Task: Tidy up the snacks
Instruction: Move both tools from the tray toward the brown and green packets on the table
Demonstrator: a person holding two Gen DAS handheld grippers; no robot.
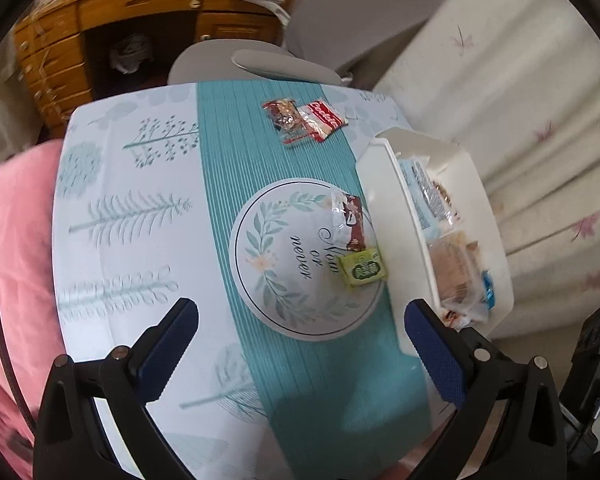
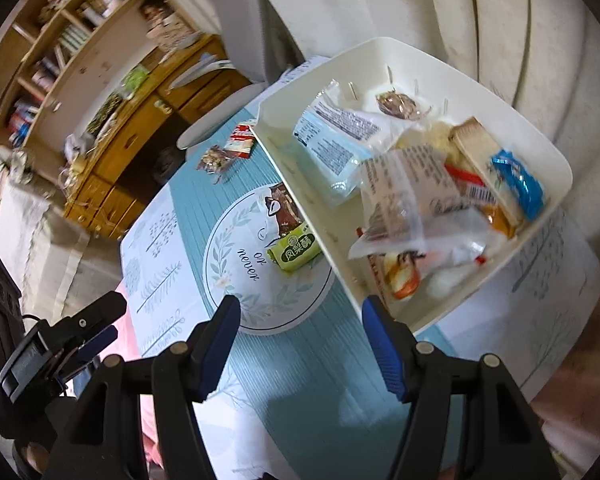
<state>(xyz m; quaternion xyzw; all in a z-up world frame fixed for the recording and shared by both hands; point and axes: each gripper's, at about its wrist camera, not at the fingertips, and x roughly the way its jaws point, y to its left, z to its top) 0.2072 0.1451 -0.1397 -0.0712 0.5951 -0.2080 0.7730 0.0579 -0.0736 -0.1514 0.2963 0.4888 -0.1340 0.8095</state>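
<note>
A white bin (image 1: 380, 184) (image 2: 296, 184) holding several wrapped snacks stands at the table's right side. A green snack packet (image 1: 362, 269) (image 2: 294, 254) and a brown-and-clear packet (image 1: 350, 218) (image 2: 284, 208) lie on the round "Now or never" print beside the bin. A red-and-white packet (image 1: 322, 120) (image 2: 242, 142) and a nut bar packet (image 1: 284, 114) (image 2: 216, 160) lie at the table's far end. My left gripper (image 1: 300, 344) is open and empty above the table's near part. My right gripper (image 2: 300, 344) is open and empty by the bin's near corner. The left gripper also shows in the right wrist view (image 2: 96, 328).
The table has a teal runner (image 1: 260, 200) on a pale leaf-print cloth. A grey chair (image 1: 260, 64) stands at the far end, a wooden desk (image 1: 112, 28) behind it. Curtains (image 1: 520, 120) hang on the right, a pink cover (image 1: 12, 260) lies on the left.
</note>
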